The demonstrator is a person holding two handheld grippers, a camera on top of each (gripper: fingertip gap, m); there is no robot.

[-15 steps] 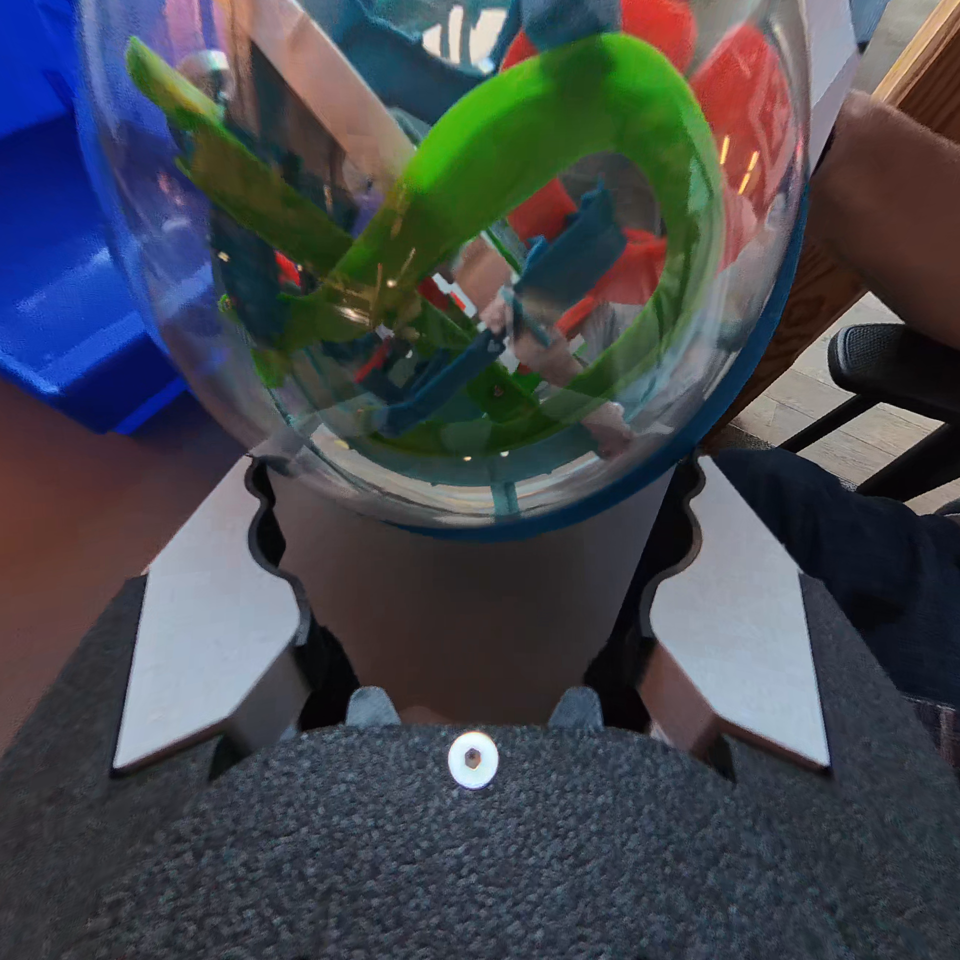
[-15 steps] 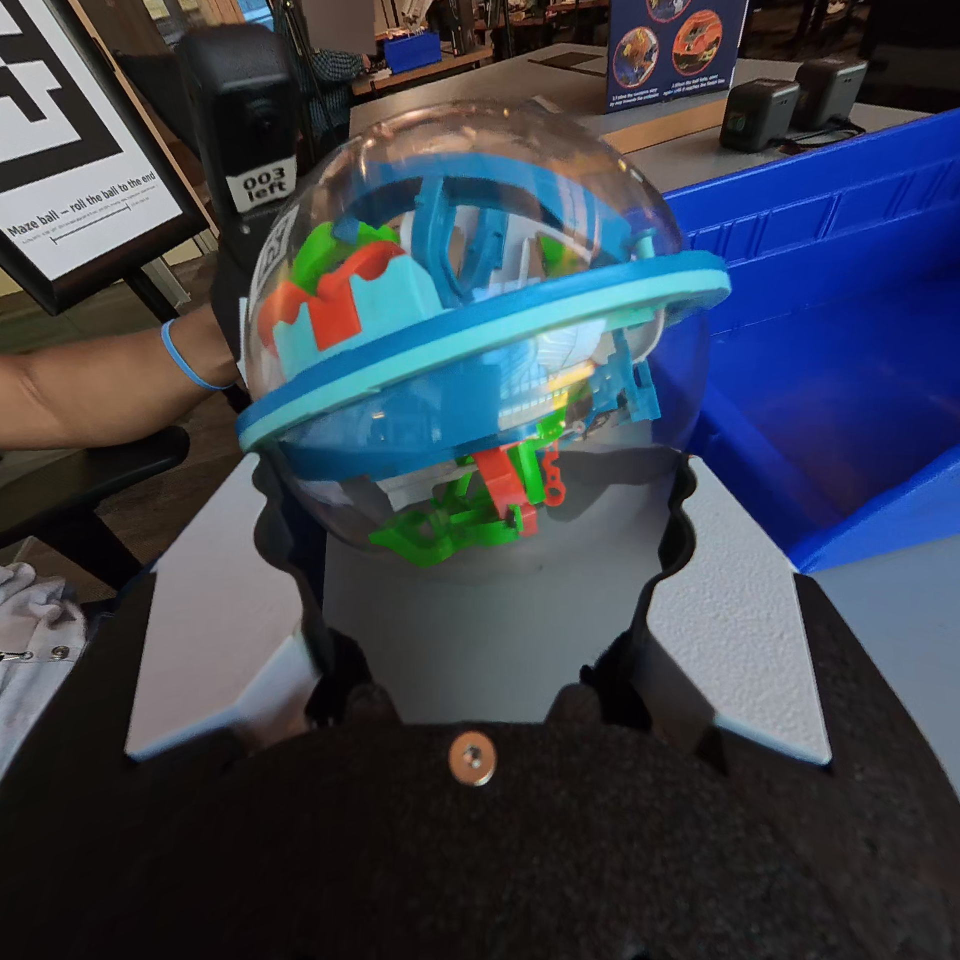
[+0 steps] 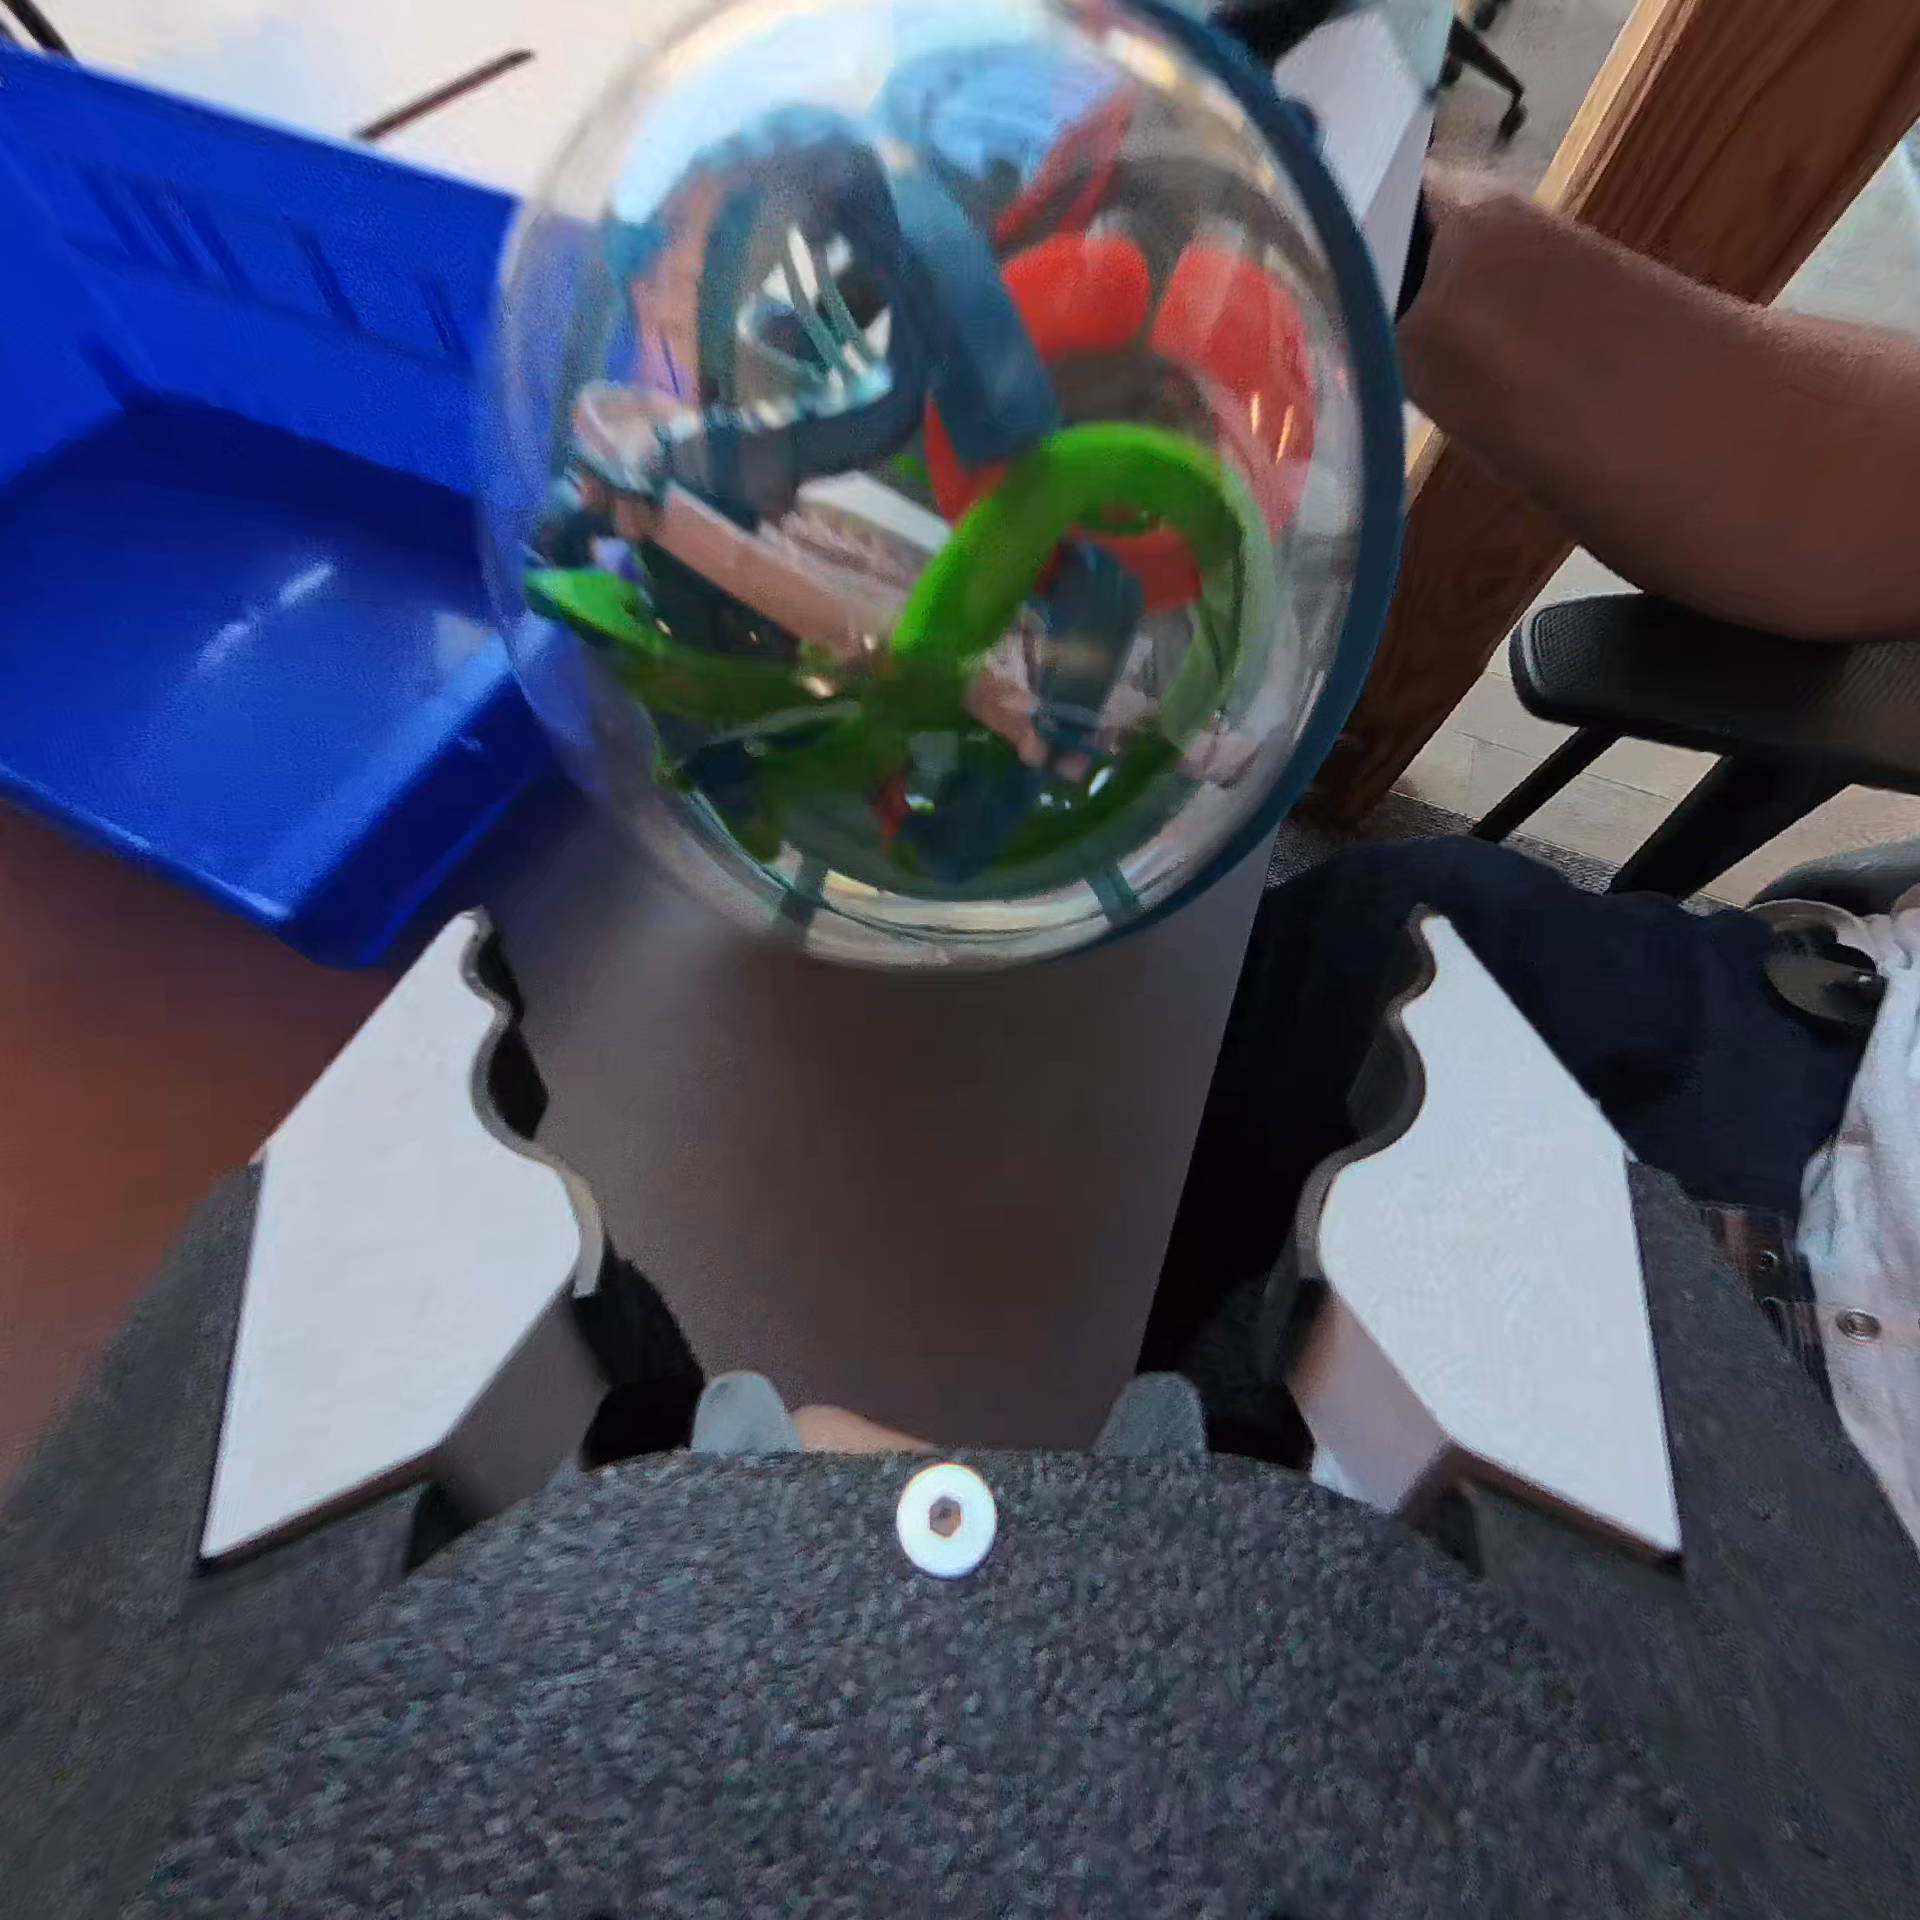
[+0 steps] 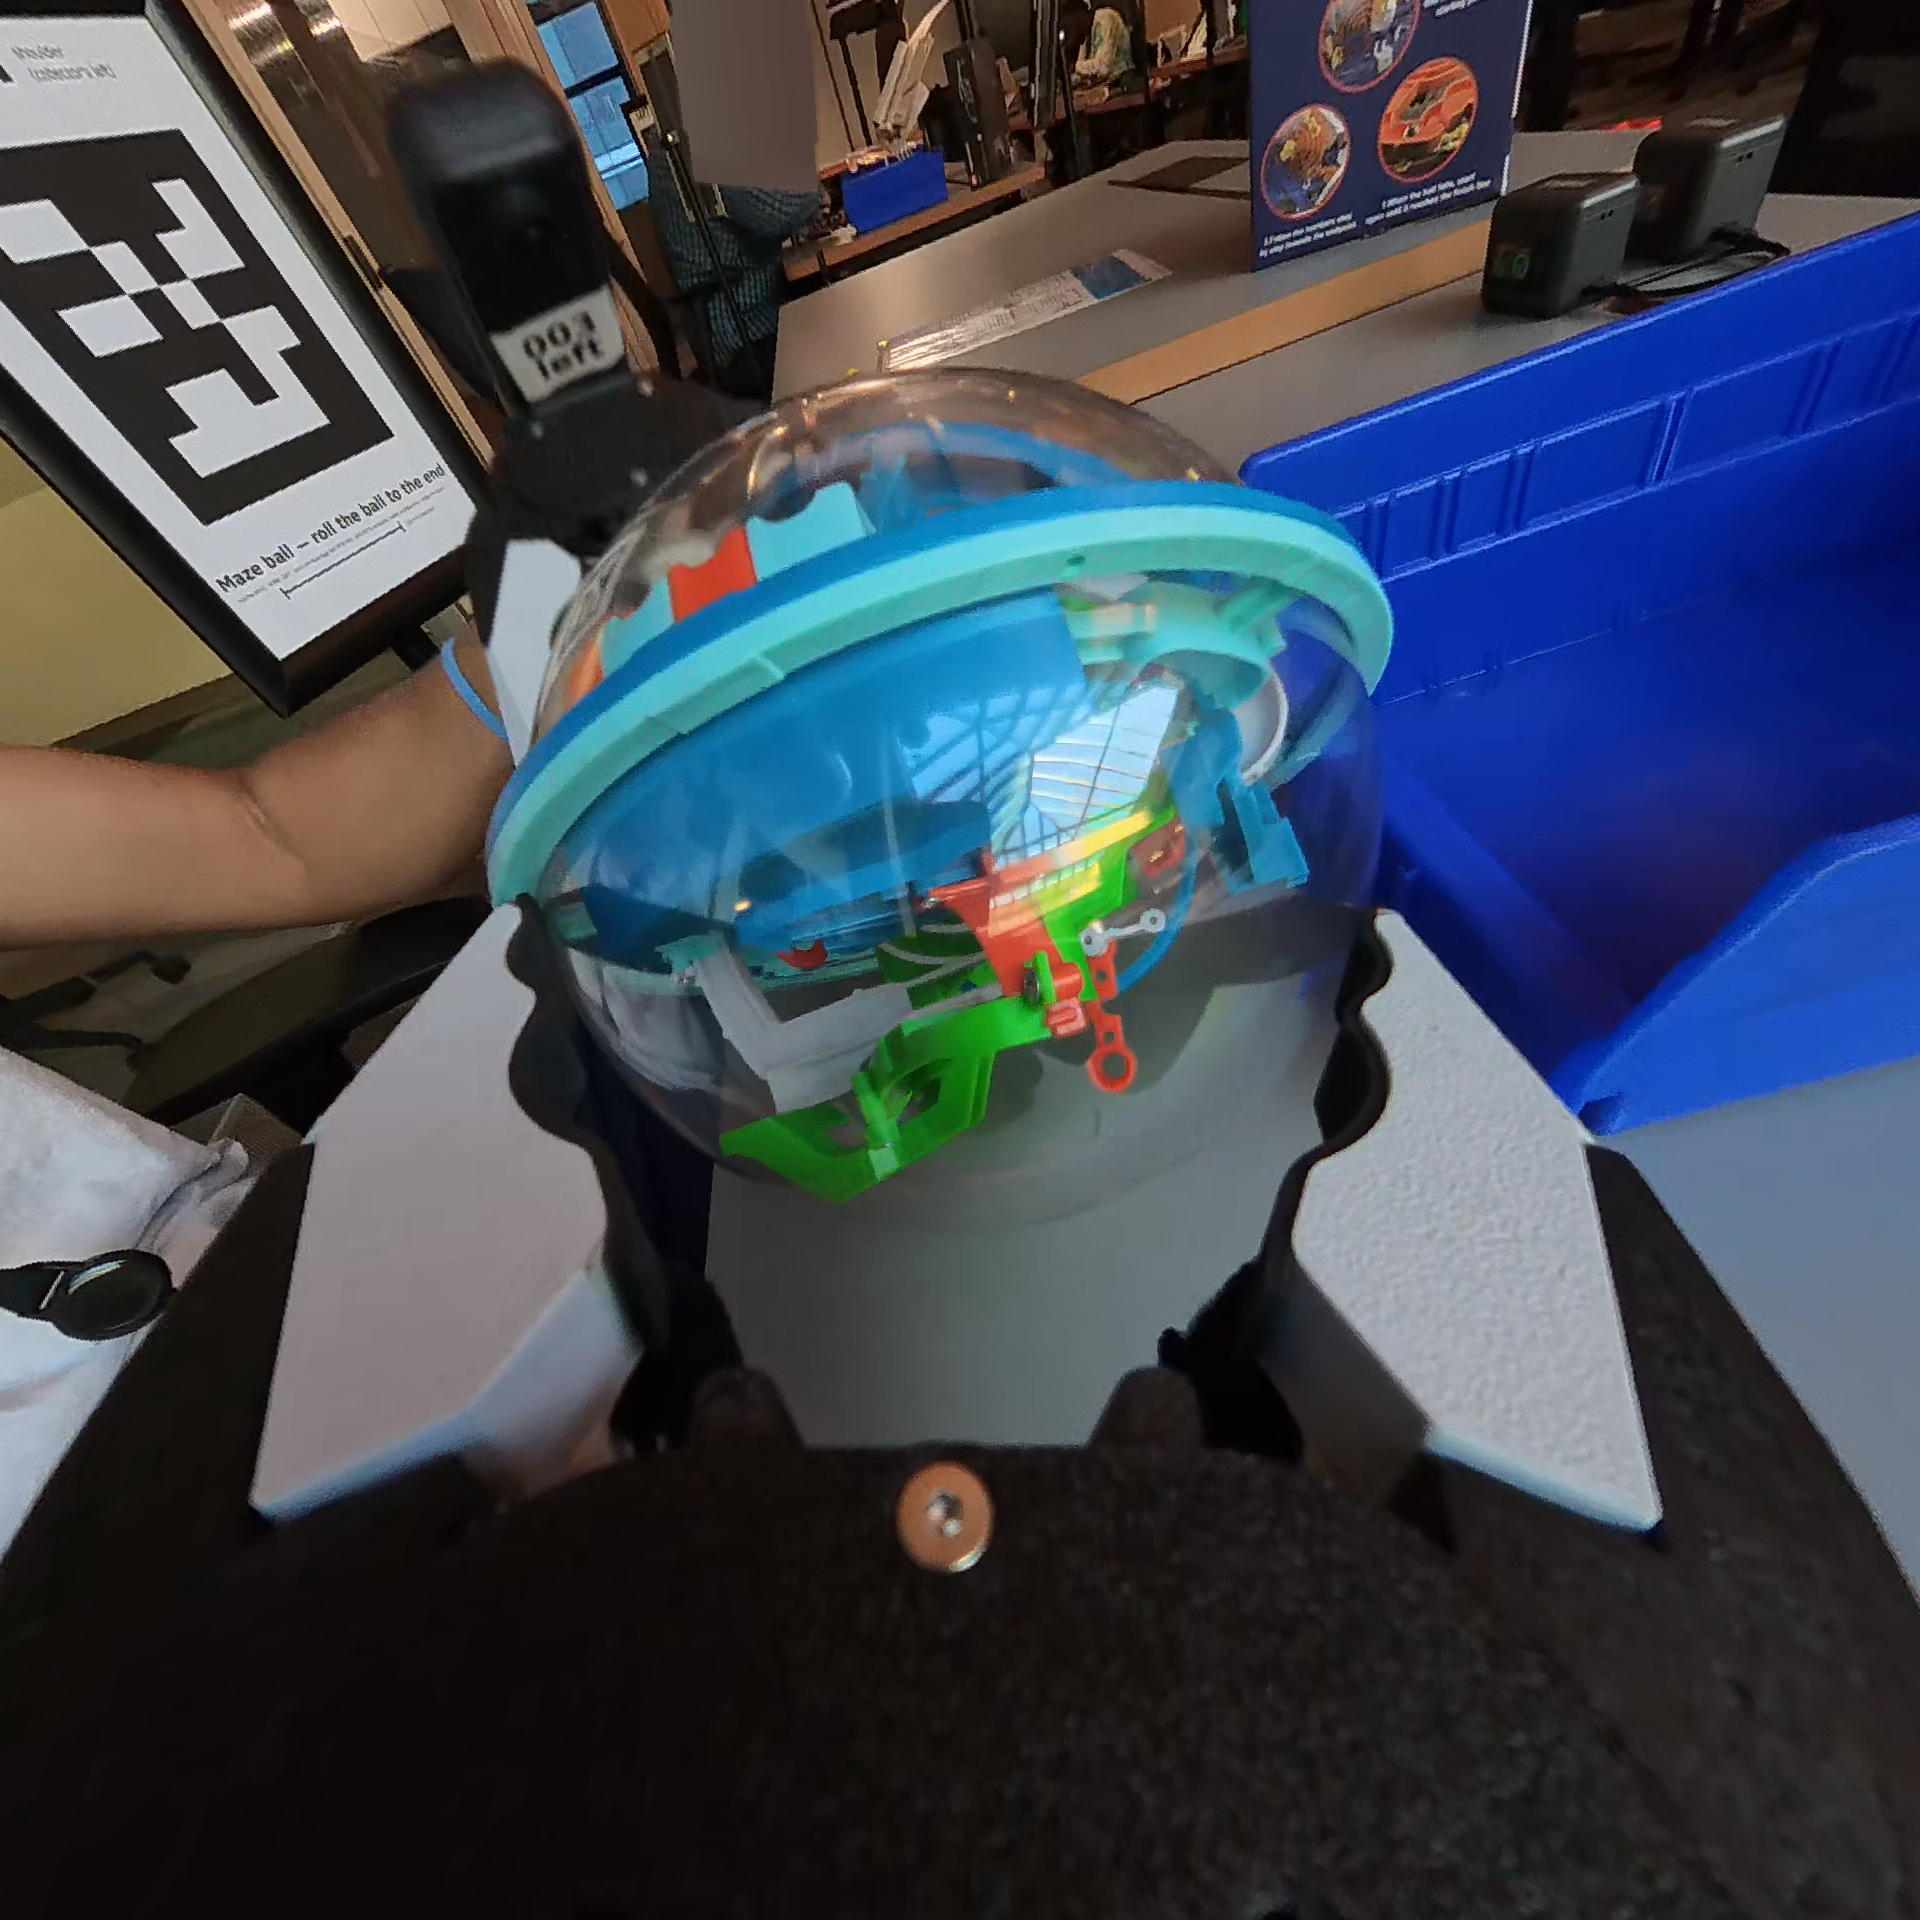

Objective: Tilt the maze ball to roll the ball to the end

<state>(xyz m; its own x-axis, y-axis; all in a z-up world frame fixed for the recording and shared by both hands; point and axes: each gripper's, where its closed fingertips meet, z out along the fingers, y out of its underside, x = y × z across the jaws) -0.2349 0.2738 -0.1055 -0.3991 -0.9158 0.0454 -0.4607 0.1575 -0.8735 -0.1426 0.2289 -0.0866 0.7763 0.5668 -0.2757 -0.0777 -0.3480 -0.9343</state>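
The maze ball [image 4: 935, 790] is a clear sphere with a blue and turquoise rim and green, red and blue tracks inside. My right gripper [image 4: 945, 935] is shut on it: both fingers press its sides just below the tilted rim and hold it over the grey table [image 4: 935, 1330]. In the left wrist view the maze ball [image 3: 935, 499] lies ahead of my left gripper [image 3: 951, 935], whose fingers stand wide apart, short of the sphere and not touching it. The left gripper's black body [image 4: 520, 260] shows behind the ball in the right wrist view.
A large blue bin [image 4: 1662, 623] stands close beside the ball and also shows in the left wrist view [image 3: 208, 520]. A framed black-and-white sign [image 4: 187, 312] stands at the left. A person's arm [image 3: 1662, 416], a black chair [image 3: 1714, 707] and a wooden post [image 3: 1714, 156] are nearby.
My left gripper has opened a little and drawn back from the ball, which now sits beyond its fingertips. The right gripper keeps its hold and the ball's rim has tilted more steeply.
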